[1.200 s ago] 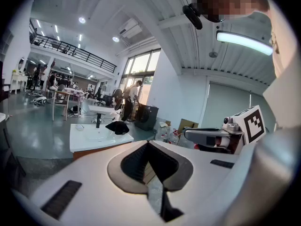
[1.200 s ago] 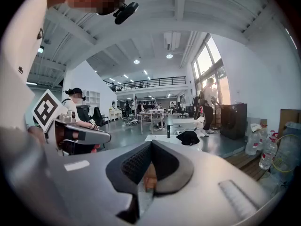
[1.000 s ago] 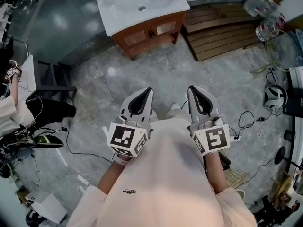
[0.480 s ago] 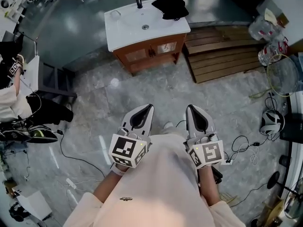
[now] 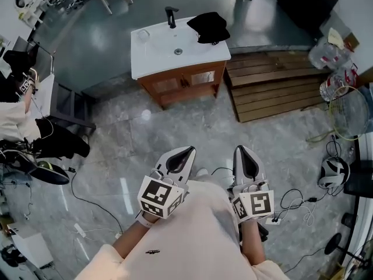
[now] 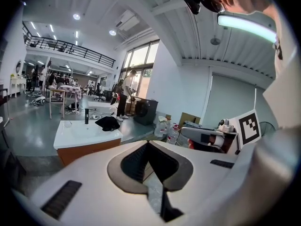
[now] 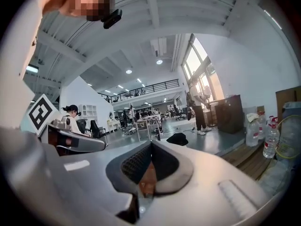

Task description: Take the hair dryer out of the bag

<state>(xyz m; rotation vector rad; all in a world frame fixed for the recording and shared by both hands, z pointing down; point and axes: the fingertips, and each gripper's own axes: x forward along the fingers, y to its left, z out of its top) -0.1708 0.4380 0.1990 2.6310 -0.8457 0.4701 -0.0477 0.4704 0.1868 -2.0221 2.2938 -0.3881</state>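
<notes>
Vanity closer, black bag fully visible

Grey marble floor, washbasin cabinet

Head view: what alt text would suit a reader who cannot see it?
From above, a person holds the left gripper and right gripper, both shut and empty, over a grey stone floor. Ahead stands a white sink cabinet with a black bag on its top.
</notes>
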